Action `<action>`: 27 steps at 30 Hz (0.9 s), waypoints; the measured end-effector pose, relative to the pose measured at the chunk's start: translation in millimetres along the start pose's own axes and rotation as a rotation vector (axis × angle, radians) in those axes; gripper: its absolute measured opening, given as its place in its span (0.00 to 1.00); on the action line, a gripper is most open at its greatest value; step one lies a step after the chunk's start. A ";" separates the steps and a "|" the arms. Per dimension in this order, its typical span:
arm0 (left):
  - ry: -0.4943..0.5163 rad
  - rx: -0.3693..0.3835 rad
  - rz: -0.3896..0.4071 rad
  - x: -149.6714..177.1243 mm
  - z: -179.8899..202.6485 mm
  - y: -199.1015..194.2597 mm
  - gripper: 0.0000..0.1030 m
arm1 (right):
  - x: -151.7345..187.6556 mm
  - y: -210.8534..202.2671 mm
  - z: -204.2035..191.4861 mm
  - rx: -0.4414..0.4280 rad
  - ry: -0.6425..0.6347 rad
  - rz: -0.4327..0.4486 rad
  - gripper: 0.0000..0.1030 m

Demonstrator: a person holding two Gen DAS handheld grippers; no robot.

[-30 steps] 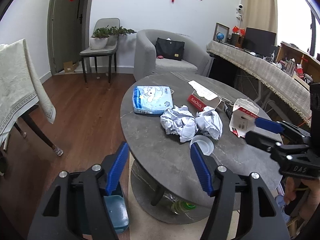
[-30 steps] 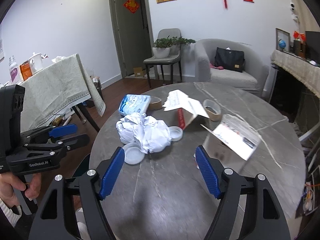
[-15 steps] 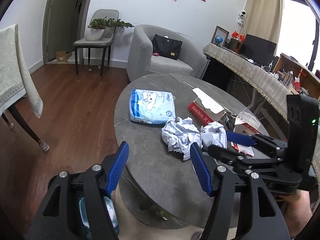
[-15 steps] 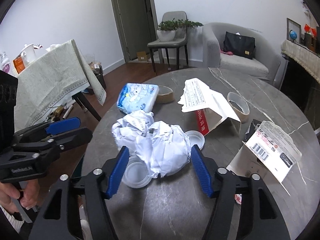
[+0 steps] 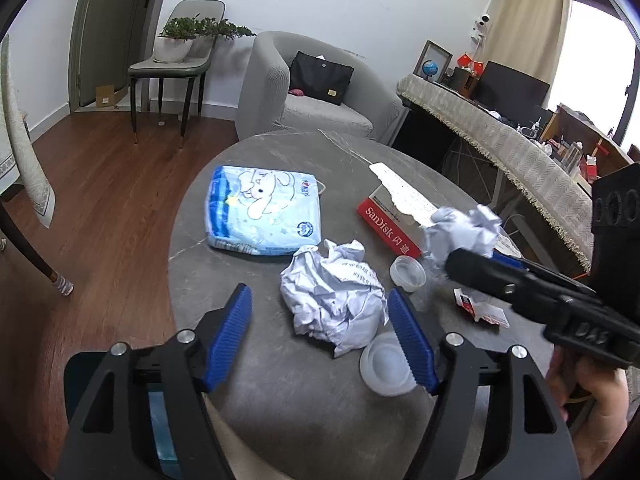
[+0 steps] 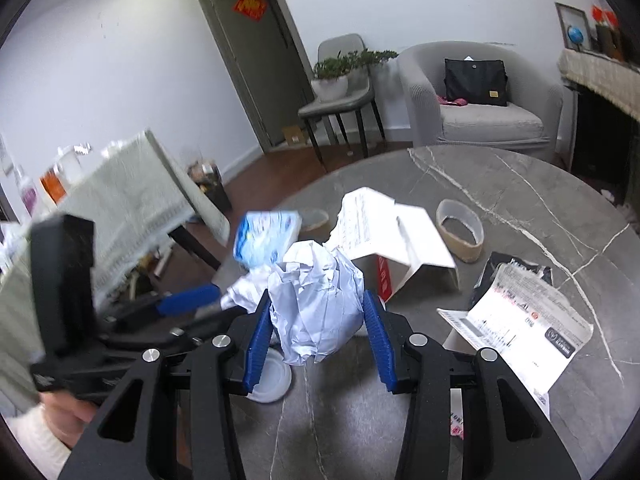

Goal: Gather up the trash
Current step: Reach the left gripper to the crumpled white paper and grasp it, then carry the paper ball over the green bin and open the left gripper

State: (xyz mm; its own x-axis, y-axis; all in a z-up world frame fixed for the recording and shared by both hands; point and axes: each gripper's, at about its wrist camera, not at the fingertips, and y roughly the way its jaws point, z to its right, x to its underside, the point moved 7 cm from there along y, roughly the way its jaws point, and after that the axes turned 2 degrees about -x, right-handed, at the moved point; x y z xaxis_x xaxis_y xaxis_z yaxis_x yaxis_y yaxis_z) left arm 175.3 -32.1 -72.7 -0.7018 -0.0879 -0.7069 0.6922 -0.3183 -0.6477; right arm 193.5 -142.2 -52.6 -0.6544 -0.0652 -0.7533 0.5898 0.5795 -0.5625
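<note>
My right claw point(image 6: 318, 322) has just been closing and now pinches 1 crumpled paper ball point(image 6: 316, 304), lifted off the table point(image 6: 520, 208) so it can go to the trash. My left claw point(image 5: 320, 334) has just been opening, spread around the 2nd paper ball point(image 5: 332, 292), which lies on the table, ready for pinching.

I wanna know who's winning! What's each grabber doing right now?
Left gripper: open, around a crumpled paper ball, not squeezing it.
Right gripper: has just been closing, now shut on another paper wad.
</note>
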 end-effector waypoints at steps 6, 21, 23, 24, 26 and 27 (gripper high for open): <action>0.008 -0.015 -0.014 -2.1 2.9 14.1 0.66 | -6.1 3.9 -4.5 -0.042 0.006 -0.007 0.44; 0.024 -0.013 0.114 -14.1 -18.3 -39.6 0.57 | -10.8 0.3 -37.4 -0.080 -0.012 0.011 0.44; 0.017 -0.040 0.112 -12.7 -31.0 -46.1 0.57 | -8.8 4.8 -43.9 -0.081 -0.022 0.008 0.44; 0.013 -0.065 0.107 -10.5 -40.8 -50.4 0.57 | -7.2 8.3 -48.7 -0.082 -0.029 0.007 0.44; 0.006 -0.098 0.091 -6.1 -55.4 -54.5 0.57 | -6.4 12.6 -57.2 -0.089 -0.034 0.009 0.44; 0.001 -0.115 0.082 -2.9 -62.9 -56.6 0.57 | -5.7 15.4 -64.4 -0.094 -0.041 0.011 0.44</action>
State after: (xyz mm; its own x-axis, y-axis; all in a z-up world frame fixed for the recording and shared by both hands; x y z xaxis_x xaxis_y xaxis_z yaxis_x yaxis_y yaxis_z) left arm 148.7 45.5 -51.8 -0.6422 -0.1077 -0.7589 0.7617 -0.2003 -0.6162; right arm 175.8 -80.6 -35.1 -0.6270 -0.0900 -0.7738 0.5486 0.6542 -0.5206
